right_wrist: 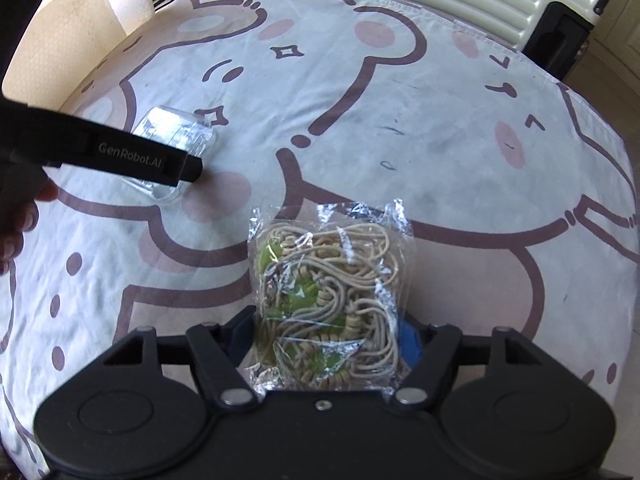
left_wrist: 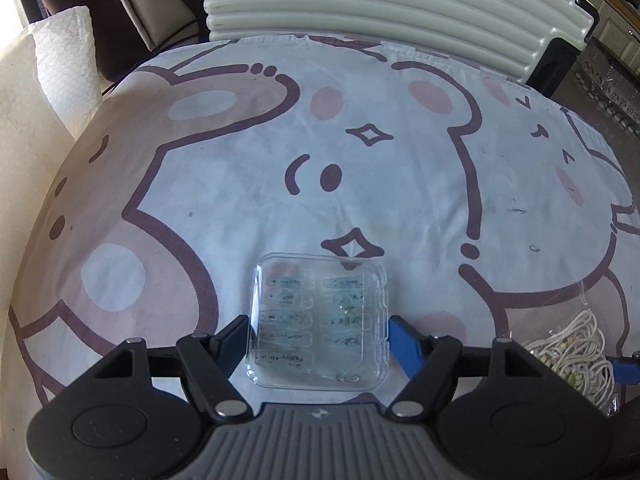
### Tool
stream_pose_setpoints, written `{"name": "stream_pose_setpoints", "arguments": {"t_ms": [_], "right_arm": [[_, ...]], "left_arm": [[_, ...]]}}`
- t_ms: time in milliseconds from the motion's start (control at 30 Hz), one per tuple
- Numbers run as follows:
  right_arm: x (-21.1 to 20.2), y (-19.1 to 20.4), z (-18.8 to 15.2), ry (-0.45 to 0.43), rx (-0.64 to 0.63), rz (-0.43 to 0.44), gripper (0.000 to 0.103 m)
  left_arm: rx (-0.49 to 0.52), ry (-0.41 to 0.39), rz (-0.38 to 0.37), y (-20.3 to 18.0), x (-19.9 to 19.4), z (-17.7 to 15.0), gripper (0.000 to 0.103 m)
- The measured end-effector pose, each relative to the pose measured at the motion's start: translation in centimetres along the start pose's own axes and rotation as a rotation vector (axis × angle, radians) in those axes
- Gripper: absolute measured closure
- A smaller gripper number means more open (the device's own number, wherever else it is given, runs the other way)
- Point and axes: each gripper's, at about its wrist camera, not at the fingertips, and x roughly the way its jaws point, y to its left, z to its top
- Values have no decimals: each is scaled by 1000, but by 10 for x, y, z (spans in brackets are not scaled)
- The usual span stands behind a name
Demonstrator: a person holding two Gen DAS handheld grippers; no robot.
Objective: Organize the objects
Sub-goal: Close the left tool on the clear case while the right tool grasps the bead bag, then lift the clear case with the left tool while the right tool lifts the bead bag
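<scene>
A clear plastic case of press-on nails [left_wrist: 320, 322] sits between the fingers of my left gripper [left_wrist: 320, 332], which closes on its two sides. The case rests low over the cartoon-print cloth [left_wrist: 240, 200]. My right gripper [right_wrist: 330, 332] is shut on a clear bag of beige cords and green bits [right_wrist: 328, 292]. The bag also shows at the right edge of the left wrist view [left_wrist: 576, 356]. In the right wrist view the left gripper's finger [right_wrist: 120, 152] crosses over the clear case [right_wrist: 172, 132] at the left.
A cream ribbed suitcase [left_wrist: 380, 4] stands behind the table. A paper towel roll [left_wrist: 68, 68] stands at the back left. The cloth drops off at the table's round edge on all sides.
</scene>
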Motion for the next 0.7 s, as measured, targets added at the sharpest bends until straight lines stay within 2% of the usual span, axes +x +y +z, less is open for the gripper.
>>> {"name": "stream_pose_setpoints", "arguments": {"t_ms": [167, 400, 700], "right_arm": [[-20, -5, -3, -57, 63, -5, 33], [-65, -6, -6, -161, 115, -23, 33], [-115, -3, -21, -239, 171, -27, 33]], "left_arm": [[-32, -20, -1, 3, -17, -5, 29], [-32, -96, -12, -6, -64, -8, 29], [-25, -171, -24, -15, -125, -23, 29]]}}
